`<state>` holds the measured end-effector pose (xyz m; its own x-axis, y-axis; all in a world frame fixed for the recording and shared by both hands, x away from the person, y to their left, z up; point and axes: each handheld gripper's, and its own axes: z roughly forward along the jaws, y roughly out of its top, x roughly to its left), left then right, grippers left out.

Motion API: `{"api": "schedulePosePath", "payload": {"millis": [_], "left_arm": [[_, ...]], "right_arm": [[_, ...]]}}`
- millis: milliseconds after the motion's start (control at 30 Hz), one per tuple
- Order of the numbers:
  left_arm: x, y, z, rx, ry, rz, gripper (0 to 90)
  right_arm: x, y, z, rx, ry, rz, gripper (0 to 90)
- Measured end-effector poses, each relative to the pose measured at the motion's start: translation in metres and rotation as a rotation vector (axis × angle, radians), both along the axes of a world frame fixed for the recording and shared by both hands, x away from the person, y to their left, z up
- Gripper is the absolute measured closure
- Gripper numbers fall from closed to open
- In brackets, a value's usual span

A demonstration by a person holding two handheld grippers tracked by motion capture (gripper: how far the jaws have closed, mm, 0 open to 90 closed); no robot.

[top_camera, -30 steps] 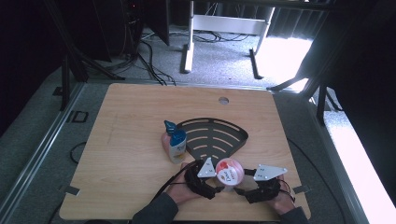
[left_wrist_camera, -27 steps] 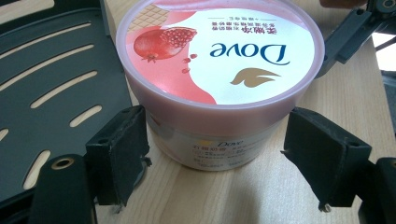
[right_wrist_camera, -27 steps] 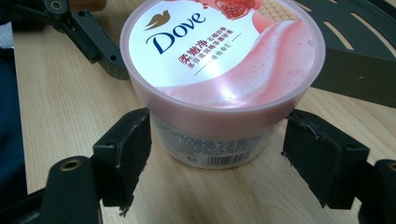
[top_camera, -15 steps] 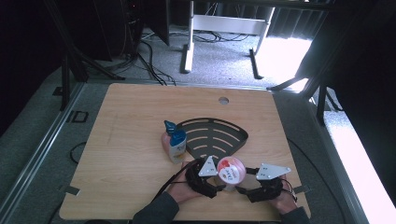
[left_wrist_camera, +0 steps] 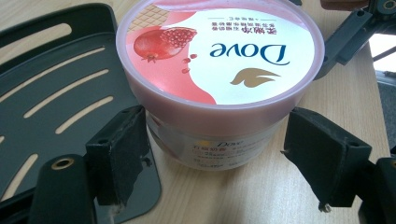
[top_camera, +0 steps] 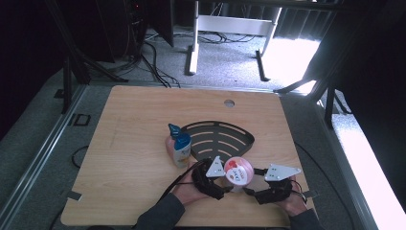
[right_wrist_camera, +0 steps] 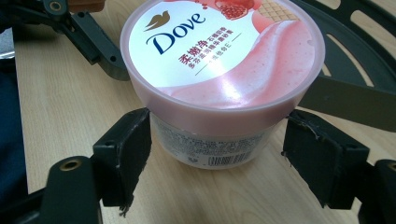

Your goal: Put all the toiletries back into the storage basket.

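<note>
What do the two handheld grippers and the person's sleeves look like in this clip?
Both the left gripper and right gripper are black, each topped by a grey three-cornered plate. Their jaws carry square black pads with frayed edges. A black cable trails from the left one. The sleeves are dark grey.

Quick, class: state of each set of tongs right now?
Left tongs: open, jaws either side of the Dove tub.
Right tongs: open, straddling the same tub.
</note>
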<state>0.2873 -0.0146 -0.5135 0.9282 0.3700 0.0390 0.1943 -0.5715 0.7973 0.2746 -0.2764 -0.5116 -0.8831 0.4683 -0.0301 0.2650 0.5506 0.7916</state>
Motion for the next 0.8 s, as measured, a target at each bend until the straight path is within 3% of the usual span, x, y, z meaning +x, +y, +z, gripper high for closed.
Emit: {"api": "schedulePosePath", "payload": {"millis": [467,800], "left_arm": [[0.006,0.000,0.006,0.008,-0.007,0.020,22.1],[0.009,-0.001,0.010,0.007,-0.010,0.029,22.1]], "right_arm": [[0.008,0.002,0.006,-0.002,-0.007,0.000,23.4],[0.014,0.003,0.014,-0.031,-0.017,0.008,23.4]]}}
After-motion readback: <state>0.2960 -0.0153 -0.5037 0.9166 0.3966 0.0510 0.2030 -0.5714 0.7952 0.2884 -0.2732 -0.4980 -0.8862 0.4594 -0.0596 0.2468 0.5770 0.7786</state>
